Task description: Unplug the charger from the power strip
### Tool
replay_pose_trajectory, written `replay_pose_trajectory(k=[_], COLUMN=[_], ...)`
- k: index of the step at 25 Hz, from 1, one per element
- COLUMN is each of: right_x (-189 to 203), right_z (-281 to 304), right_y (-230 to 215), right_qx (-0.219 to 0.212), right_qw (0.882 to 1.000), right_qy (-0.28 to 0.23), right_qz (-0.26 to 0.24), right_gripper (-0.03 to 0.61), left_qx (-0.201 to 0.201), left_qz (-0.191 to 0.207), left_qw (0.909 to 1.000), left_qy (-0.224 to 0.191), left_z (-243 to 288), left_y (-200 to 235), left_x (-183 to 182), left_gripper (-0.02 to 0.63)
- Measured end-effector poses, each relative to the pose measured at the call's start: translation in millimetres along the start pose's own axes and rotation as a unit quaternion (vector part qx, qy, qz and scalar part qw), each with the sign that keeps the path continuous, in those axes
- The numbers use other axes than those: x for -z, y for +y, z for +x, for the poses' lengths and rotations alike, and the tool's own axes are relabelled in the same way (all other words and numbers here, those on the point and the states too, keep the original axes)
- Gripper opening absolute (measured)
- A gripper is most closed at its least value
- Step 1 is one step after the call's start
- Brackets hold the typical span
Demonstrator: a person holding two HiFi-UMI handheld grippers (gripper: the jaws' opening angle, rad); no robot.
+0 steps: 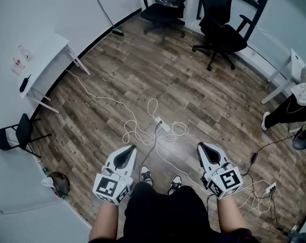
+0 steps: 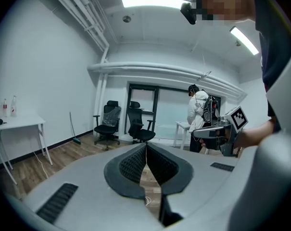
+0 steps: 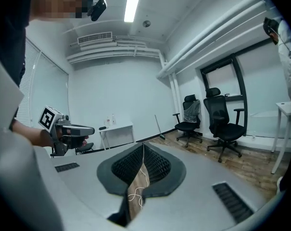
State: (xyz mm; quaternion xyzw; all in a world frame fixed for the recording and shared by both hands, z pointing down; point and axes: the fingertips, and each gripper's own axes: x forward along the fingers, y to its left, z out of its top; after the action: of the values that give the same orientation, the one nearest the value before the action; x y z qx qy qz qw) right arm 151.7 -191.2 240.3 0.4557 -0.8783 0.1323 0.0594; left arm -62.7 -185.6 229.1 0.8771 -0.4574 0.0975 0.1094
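A white power strip (image 1: 162, 124) lies on the wooden floor ahead of my feet, among loops of white cable (image 1: 137, 133). A thin dark cable (image 1: 154, 145) runs from it toward my shoes. The charger on the strip is too small to make out. Both grippers are held about level, well above the floor and short of the strip. The left gripper (image 1: 129, 149) (image 2: 146, 145) is shut with nothing in it. The right gripper (image 1: 201, 146) (image 3: 143, 145) is also shut and empty. White cable on the floor shows through the slit between the right jaws.
Two black office chairs (image 1: 221, 32) (image 1: 160, 9) stand at the far side. A white table (image 1: 44, 59) and a black folding chair (image 1: 16, 133) are on the left. Another person (image 1: 292, 110) stands at the right. A second power strip (image 1: 269, 189) with cables lies to my right.
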Motion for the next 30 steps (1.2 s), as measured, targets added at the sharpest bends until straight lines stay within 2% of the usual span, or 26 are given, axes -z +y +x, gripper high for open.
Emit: replay_pose_trajectory(k=[4, 9, 13, 17, 23, 26, 30], right_x=[2, 23, 46, 88, 184, 247, 352], right_z=[37, 99, 134, 166, 215, 243, 280], right_y=[6, 8, -5, -32, -85, -111, -156], right_qx=[0.027, 0.049, 0.063, 0.067, 0.040, 0.029, 0.032], right_qw=[1.000, 0.998, 0.997, 0.995, 0.992, 0.990, 0.986], right_qy=[0.008, 0.028, 0.042, 0.074, 0.122, 0.138, 0.162], right_qz=[-0.002, -0.024, -0.014, -0.008, 0.010, 0.005, 0.017], right_gripper=[0.023, 0.023, 0.023, 0.023, 0.023, 0.023, 0.025], left_qx=[0.032, 0.067, 0.083, 0.084, 0.079, 0.076, 0.057], left_qz=[0.003, 0.014, 0.005, -0.008, -0.016, -0.032, -0.043], left_qw=[0.9995, 0.9974, 0.9956, 0.9951, 0.9944, 0.9936, 0.9915], left_qy=[0.006, 0.024, 0.042, 0.051, 0.068, 0.078, 0.109], left_z=[18, 39, 61, 98, 179, 216, 265], left_y=[42, 96, 128, 146, 155, 164, 184], left_x=[-1, 11, 37, 74, 154, 219, 324], left_gripper=[0.023, 0.023, 0.023, 0.023, 0.023, 0.023, 0.023])
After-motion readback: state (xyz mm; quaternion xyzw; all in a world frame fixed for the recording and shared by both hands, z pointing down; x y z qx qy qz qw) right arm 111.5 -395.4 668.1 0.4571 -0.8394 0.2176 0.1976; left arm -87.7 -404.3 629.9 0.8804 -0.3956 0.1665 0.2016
